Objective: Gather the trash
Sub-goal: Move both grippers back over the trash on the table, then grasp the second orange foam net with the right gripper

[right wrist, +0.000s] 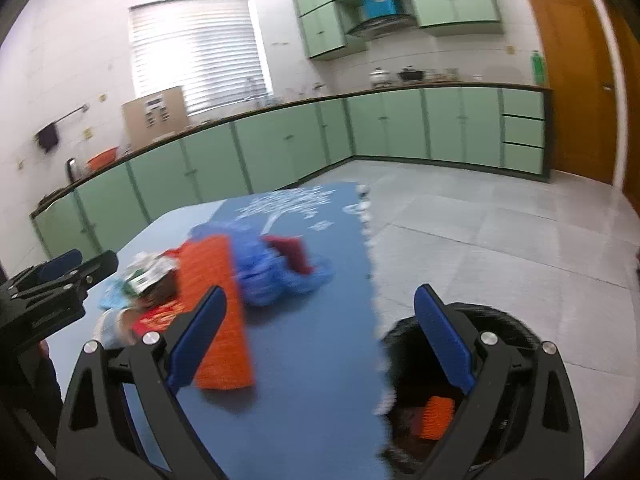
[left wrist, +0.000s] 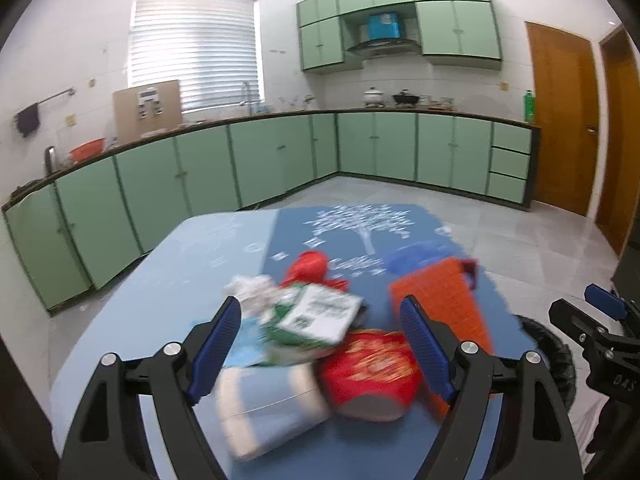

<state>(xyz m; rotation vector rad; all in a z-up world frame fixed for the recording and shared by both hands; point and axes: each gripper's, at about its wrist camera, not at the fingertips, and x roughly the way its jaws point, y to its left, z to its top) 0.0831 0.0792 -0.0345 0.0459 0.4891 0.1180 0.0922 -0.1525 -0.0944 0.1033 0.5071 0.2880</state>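
Note:
A pile of trash lies on the blue-clothed table (left wrist: 132,320): a white and green carton (left wrist: 320,314), a red bowl (left wrist: 372,372), a pale blue and white pack (left wrist: 268,408), an orange mesh piece (left wrist: 444,304), a red bag (left wrist: 308,268) and a blue plastic bag (right wrist: 272,272). My left gripper (left wrist: 320,344) is open, its fingers either side of the carton and bowl. My right gripper (right wrist: 320,336) is open and empty above the table's right edge, the orange mesh piece (right wrist: 220,312) by its left finger. A black-lined trash bin (right wrist: 424,392) below holds an orange piece.
Green kitchen cabinets (left wrist: 256,160) run along the far walls under a countertop with a cardboard box (left wrist: 148,110). A wooden door (left wrist: 560,120) stands at the right. Grey tiled floor (right wrist: 480,232) lies to the right of the table. The right gripper shows in the left wrist view (left wrist: 592,320).

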